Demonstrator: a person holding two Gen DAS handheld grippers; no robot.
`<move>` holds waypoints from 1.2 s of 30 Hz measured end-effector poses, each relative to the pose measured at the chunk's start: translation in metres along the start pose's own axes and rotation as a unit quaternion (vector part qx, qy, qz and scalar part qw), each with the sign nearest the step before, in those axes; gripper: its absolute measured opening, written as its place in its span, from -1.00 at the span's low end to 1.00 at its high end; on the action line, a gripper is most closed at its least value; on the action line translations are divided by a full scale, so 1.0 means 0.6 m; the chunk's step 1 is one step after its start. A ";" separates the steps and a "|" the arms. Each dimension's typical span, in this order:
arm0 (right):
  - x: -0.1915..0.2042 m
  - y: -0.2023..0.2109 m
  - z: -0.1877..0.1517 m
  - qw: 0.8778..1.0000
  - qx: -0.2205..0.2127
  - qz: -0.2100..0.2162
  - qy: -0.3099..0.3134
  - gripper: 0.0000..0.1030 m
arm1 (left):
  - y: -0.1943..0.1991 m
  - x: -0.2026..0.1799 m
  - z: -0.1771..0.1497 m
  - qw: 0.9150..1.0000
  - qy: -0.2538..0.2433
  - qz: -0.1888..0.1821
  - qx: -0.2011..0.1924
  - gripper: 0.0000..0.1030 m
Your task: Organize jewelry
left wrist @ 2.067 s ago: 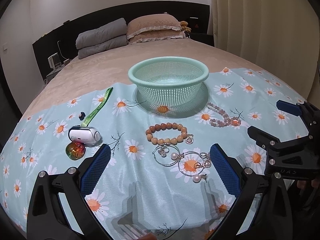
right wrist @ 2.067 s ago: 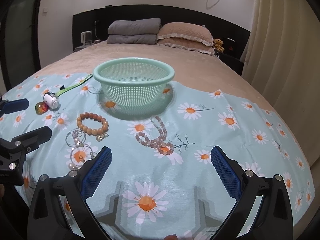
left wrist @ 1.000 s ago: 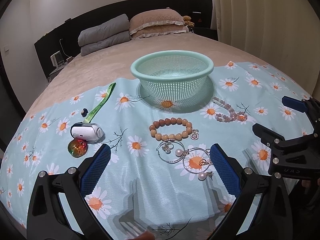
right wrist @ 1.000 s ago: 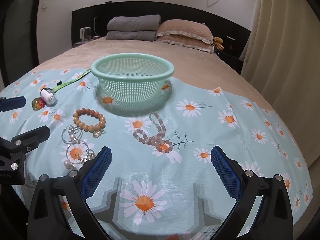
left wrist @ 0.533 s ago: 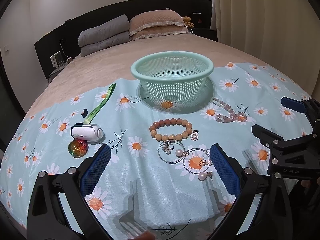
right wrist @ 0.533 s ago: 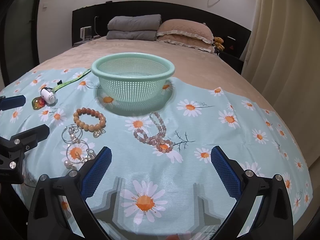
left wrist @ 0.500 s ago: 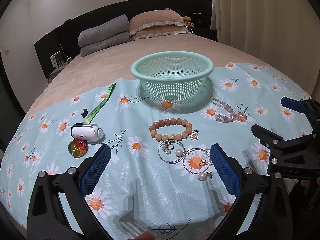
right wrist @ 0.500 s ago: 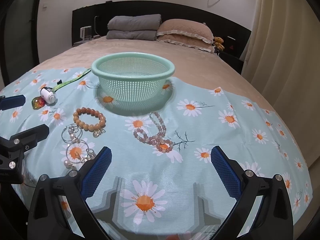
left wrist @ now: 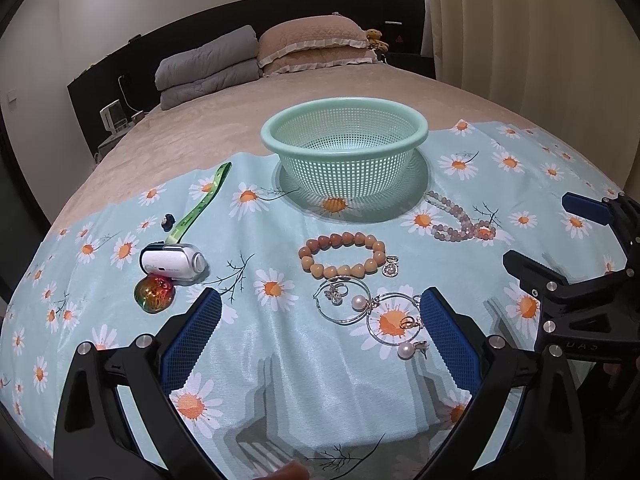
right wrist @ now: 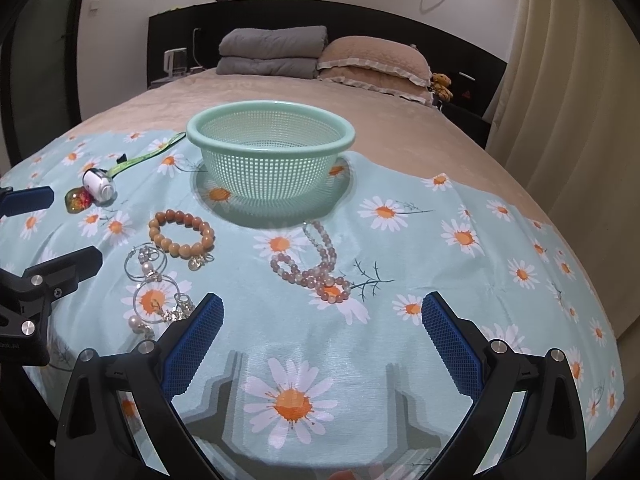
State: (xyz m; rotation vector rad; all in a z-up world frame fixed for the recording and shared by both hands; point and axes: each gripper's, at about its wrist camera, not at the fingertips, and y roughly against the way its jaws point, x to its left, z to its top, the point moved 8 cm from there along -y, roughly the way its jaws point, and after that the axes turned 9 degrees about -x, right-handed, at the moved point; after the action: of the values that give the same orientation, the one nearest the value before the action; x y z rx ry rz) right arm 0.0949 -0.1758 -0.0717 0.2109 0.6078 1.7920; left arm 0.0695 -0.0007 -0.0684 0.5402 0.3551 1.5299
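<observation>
My left gripper (left wrist: 316, 320) hanging over daisy cloth (left wrist: 280, 360), fingers wide apart, holding nothing. My right gripper (right wrist: 322, 322) same, fingers wide apart, holding nothing. Green basket (left wrist: 344, 128) sitting at far side of cloth. Orange bead bracelet (left wrist: 342, 254), hoop earrings (left wrist: 370, 314) lying near left fingers. Pink bead bracelet (right wrist: 316, 266) lying ahead of right fingers.

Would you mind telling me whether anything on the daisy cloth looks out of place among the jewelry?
Yes: a small white device with a green strap lies left of the orange bead bracelet. It doesn't look like jewelry. Nothing appears spilled or damaged.
</observation>
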 end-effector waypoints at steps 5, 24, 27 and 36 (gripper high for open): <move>-0.002 -0.003 0.000 1.000 0.003 -0.002 -0.002 0.85 | -0.003 0.006 -0.001 1.000 0.005 0.010 0.002 0.89; -0.036 -0.117 0.005 0.995 0.077 0.035 -0.044 0.85 | -0.109 0.030 0.021 0.998 0.001 -0.020 0.065 0.89; -0.044 -0.160 0.005 0.992 0.104 0.052 -0.058 0.85 | -0.149 0.037 0.026 0.996 -0.006 -0.036 0.077 0.89; -0.043 -0.243 -0.017 0.988 0.115 0.057 -0.084 0.88 | -0.244 0.039 -0.021 0.991 -0.026 -0.069 0.108 0.92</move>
State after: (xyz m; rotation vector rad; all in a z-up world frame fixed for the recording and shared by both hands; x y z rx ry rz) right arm 0.2211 -0.1752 -0.1495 0.5579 0.6918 1.7907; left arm 0.1867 0.0296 -0.1553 0.7089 0.5122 1.3491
